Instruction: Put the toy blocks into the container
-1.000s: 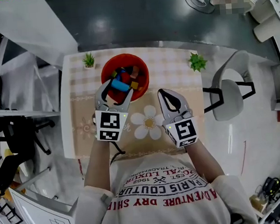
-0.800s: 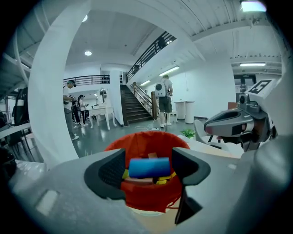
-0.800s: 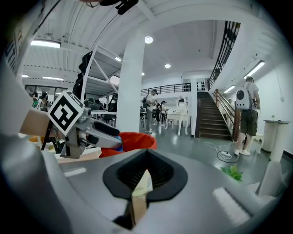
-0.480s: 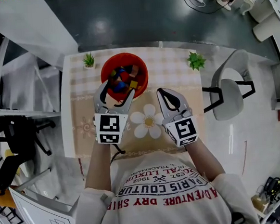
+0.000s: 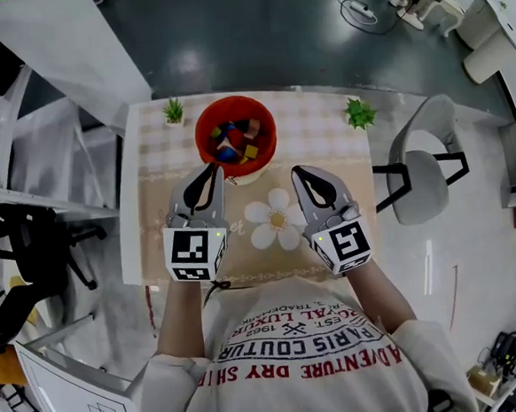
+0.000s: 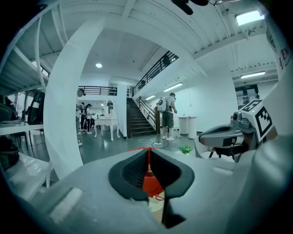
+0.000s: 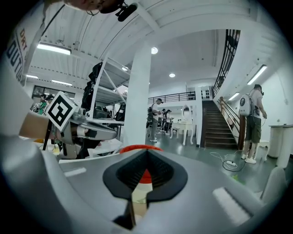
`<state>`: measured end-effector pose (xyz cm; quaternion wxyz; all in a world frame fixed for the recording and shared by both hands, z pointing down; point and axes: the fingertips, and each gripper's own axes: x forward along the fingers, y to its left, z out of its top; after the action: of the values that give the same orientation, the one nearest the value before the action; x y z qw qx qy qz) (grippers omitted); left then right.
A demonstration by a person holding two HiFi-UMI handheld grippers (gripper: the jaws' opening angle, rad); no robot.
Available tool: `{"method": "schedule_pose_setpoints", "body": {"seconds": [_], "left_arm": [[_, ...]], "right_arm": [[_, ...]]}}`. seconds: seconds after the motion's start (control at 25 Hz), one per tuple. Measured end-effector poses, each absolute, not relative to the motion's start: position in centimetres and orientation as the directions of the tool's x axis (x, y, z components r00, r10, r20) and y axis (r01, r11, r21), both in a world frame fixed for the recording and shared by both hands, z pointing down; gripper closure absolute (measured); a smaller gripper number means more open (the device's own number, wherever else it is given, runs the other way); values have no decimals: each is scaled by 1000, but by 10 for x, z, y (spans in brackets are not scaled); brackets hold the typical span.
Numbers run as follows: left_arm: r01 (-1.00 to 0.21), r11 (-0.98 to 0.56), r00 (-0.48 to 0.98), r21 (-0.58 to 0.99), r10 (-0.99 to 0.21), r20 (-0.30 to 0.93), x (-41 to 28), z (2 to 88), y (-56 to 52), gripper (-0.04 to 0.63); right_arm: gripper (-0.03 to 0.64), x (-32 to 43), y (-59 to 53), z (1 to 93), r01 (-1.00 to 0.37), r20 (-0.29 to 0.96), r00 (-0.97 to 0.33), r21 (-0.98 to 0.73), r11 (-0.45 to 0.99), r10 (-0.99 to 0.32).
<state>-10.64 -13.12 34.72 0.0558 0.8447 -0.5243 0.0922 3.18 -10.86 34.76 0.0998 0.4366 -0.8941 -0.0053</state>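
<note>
A red bowl (image 5: 270, 130) stands at the table's far middle, with several coloured toy blocks (image 5: 233, 142) inside it. My left gripper (image 5: 212, 170) hovers just short of the bowl's near rim; its jaws have just been closing, with nothing between them. My right gripper (image 5: 302, 172) is level with it to the right, over the flower print, shut and empty. In the left gripper view the closed jaws (image 6: 149, 153) frame a strip of the red bowl (image 6: 151, 182). In the right gripper view the closed jaws (image 7: 146, 157) hide most of the bowl (image 7: 137, 148).
Two small green plants (image 5: 174, 110) (image 5: 360, 113) stand at the table's far corners. A checked cloth with a white flower (image 5: 274, 222) covers the table. A grey chair (image 5: 424, 174) stands to the right, white shelving to the left.
The left gripper's jaws, open over the bowl before, are shut now. Both grippers have drawn back from the bowl toward the person and risen.
</note>
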Motion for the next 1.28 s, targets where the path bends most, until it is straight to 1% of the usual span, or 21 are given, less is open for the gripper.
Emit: {"method": "schedule_pose_setpoints", "body": {"seconds": [0.04, 0.08, 0.32, 0.68, 0.84, 1.08, 1.28], "left_arm": [[-897, -442, 432, -4, -877, 210, -109, 346, -126, 587], [-896, -444, 433, -6, -877, 206, -112, 345, -121, 589], [-872, -489, 474, -36, -860, 191, -119, 343, -91, 589], [-857, -515, 507, -7, -846, 162, -137, 337, -68, 589], [-852, -524, 518, -5, -843, 143, -141, 334, -63, 589], [-851, -526, 520, -9, -844, 128, -146, 330, -61, 589], [-848, -530, 526, -11, -843, 118, -148, 327, -62, 589]], "right_arm": [[617, 31, -105, 345, -779, 166, -600, 100, 618, -783], [617, 30, -101, 342, -781, 160, -598, 102, 616, -785], [617, 19, -82, 329, -775, 131, -609, 110, 622, -782], [617, 3, -66, 323, -764, 116, -624, 120, 634, -773], [617, -3, -64, 325, -759, 120, -629, 121, 640, -768], [617, -10, -64, 327, -763, 125, -631, 75, 642, -766], [617, -11, -67, 327, -769, 131, -620, 99, 632, -774]]}}
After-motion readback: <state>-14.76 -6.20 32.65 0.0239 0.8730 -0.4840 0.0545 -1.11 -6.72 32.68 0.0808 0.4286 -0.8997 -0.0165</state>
